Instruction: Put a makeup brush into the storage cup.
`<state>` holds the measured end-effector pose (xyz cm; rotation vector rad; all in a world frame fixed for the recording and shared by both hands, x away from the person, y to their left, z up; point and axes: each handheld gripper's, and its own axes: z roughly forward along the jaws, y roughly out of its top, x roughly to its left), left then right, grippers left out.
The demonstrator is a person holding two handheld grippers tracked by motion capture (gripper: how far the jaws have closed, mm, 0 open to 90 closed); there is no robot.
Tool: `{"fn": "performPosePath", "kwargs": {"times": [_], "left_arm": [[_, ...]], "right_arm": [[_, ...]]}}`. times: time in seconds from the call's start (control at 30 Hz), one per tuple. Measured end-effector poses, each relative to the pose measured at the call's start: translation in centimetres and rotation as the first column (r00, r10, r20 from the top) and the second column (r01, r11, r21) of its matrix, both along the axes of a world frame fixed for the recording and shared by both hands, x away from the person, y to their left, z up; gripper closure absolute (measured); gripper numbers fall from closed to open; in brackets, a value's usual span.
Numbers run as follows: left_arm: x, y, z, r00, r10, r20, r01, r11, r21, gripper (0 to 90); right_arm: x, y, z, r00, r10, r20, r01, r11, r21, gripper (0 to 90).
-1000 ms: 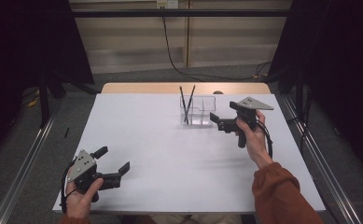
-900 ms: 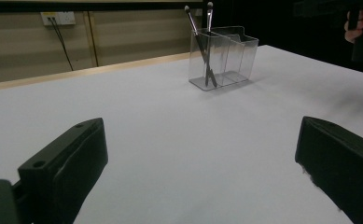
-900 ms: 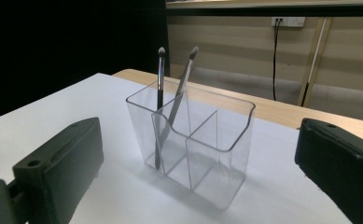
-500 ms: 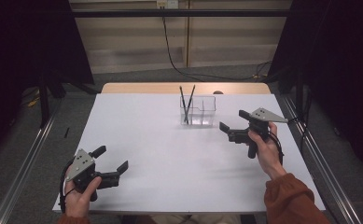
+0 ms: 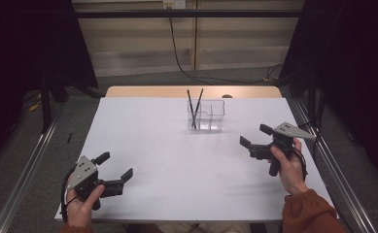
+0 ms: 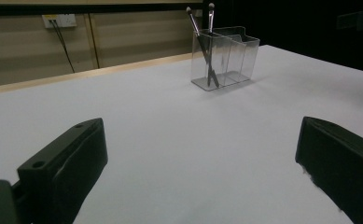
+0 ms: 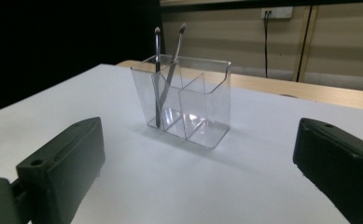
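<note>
A clear plastic holder [image 5: 206, 116] with several compartments stands at the far middle of the white table [image 5: 177, 160]. Two slim dark brushes [image 5: 193, 106] lean crossed in its leftmost compartment, also seen in the left gripper view [image 6: 206, 42] and the right gripper view [image 7: 164, 65]. My left gripper [image 5: 114, 167] rests near the front left edge, open and holding nothing. My right gripper [image 5: 256, 136] hovers at the right side, below and right of the holder [image 7: 184, 100], open and empty.
A wooden strip [image 5: 191, 91] runs along the table's far edge. Metal rails [image 5: 28, 165] flank both sides. A black cable [image 5: 177, 48] hangs down the back wall. Dark curtains close in left and right.
My right gripper has drawn back from the holder toward me and to the right, staying open. The left gripper has barely moved.
</note>
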<state>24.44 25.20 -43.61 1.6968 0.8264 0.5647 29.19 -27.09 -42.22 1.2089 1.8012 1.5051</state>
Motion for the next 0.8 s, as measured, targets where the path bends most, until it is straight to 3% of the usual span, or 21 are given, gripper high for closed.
{"fn": "performPosePath", "kwargs": {"times": [0.6, 0.8], "left_arm": [[-0.4, 0.2, 0.1, 0.9999, 0.012, 0.012, -0.012, 0.9999, 0.003, 2.2], [-0.5, 0.4, 0.1, 0.9998, 0.019, 0.012, -0.019, 0.9998, 0.000, 2.2]], "right_arm": [[-5.2, -2.8, -1.7, 1.0000, -0.006, 0.007, 0.007, 0.999, -0.044, 1.1], [-6.8, -3.5, -1.6, 0.9995, -0.022, 0.022, 0.022, 0.999, -0.030, 1.0]]}}
